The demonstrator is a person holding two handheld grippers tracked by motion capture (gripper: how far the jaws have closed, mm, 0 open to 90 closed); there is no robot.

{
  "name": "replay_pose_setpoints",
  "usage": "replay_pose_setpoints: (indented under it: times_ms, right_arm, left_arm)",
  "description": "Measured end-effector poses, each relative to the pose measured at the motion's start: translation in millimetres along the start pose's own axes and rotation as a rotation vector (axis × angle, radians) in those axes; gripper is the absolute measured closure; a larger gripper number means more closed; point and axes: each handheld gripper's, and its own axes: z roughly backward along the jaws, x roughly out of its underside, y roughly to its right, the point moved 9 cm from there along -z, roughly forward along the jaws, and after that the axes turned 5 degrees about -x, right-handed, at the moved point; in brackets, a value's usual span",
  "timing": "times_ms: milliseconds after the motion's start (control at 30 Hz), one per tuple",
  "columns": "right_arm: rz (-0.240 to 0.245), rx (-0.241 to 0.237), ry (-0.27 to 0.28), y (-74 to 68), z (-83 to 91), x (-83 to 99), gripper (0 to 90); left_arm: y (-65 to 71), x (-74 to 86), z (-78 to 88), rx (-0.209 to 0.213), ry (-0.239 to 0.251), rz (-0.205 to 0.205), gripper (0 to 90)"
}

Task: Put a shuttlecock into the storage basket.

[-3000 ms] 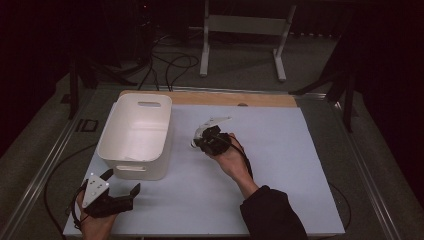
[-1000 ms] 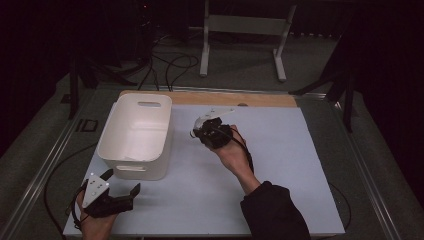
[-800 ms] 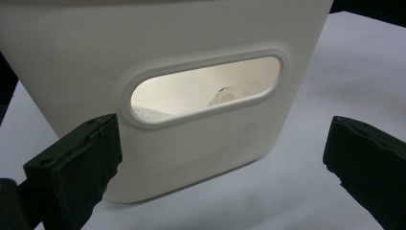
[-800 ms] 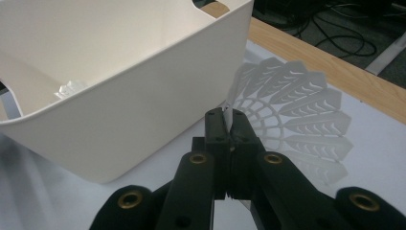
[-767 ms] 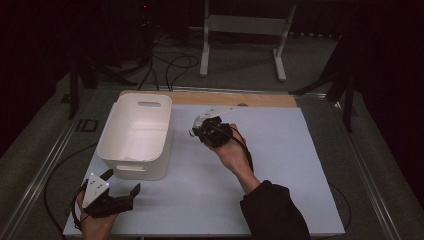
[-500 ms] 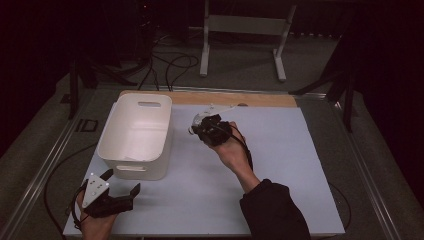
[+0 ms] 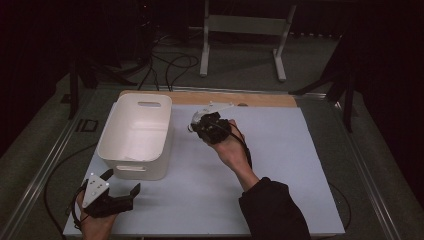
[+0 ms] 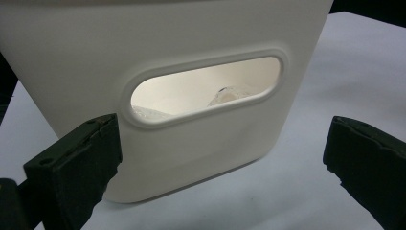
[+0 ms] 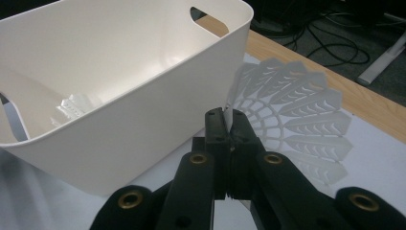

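Lifting slightly toward the bin (image 9: pixel 119 110), my right gripper (image 9: pixel 229 125) stays pinched on the shuttlecock (image 9: pixel 297 110); left gripper (image 8: pixel 215 158) waits spread; dropping it in comes next.

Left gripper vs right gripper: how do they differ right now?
The left gripper has its jaws wide open with nothing between them; the right gripper is shut on the skirt of a white shuttlecock. The left gripper sits low at the table's near edge, facing the handle slot of the white bin; the right gripper is held beside the bin's long wall. Both have black jaws.
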Motion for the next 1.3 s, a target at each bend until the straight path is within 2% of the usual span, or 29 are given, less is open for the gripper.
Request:
replay_pose_setpoints:
  times_ms: [267, 1300]
  right_arm:
    - [0.014, 0.007, 0.004, -0.1, 2.3, -5.2, 89.4]
    - [0.007, 0.012, 0.047, -0.7, 8.4, -21.9, 89.4]
  left_arm:
    - [-0.1, 0.0, 0.1, 0.000, 0.000, 0.000, 0.1]
    - [0.2, -0.2, 0.1, 0.001, 0.003, 0.002, 0.1]
